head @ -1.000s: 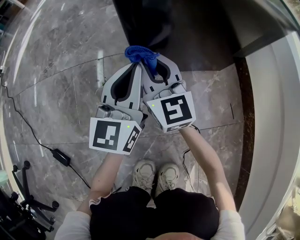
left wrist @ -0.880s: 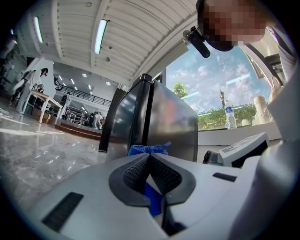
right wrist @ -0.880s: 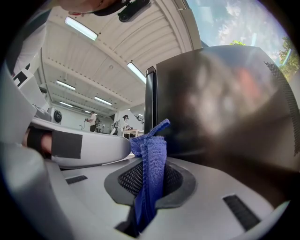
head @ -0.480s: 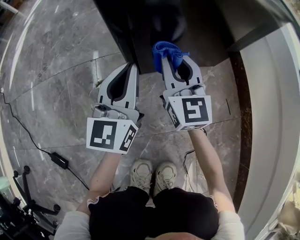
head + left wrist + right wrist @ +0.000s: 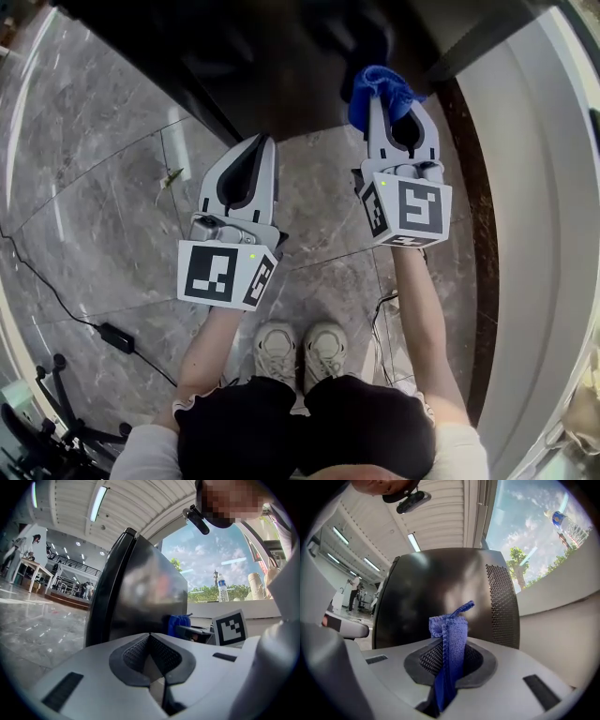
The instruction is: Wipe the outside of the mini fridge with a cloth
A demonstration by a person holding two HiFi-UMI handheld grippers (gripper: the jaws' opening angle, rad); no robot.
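Head view: the mini fridge [image 5: 281,66] stands on the marble floor [image 5: 94,197] as a dark block, and both of my tools point at its near face. My right gripper [image 5: 400,103] sits toward the fridge's right-hand edge, its fingers pinching a blue cloth [image 5: 377,86] whose bunched end lies against or just beside that dark face; this view does not settle contact. My left gripper [image 5: 264,141] is held off the fridge's lower front edge, well apart from the cloth, its fingers pressed together on nothing. A white wall [image 5: 534,234] runs along the fridge's right side. Right gripper view: the cloth rises upright between the two pads, folded into a narrow strip, with the fridge close behind it; a perforated vent panel [image 5: 502,602] on the fridge's right part shows only here. Left gripper view: the pads meet at their tips with no object between them; beyond, the fridge appears in profile, glossy and rounded at its top corner, with the cloth at its right flank and a water bottle [image 5: 223,587] on the ledge farther right of the fridge.
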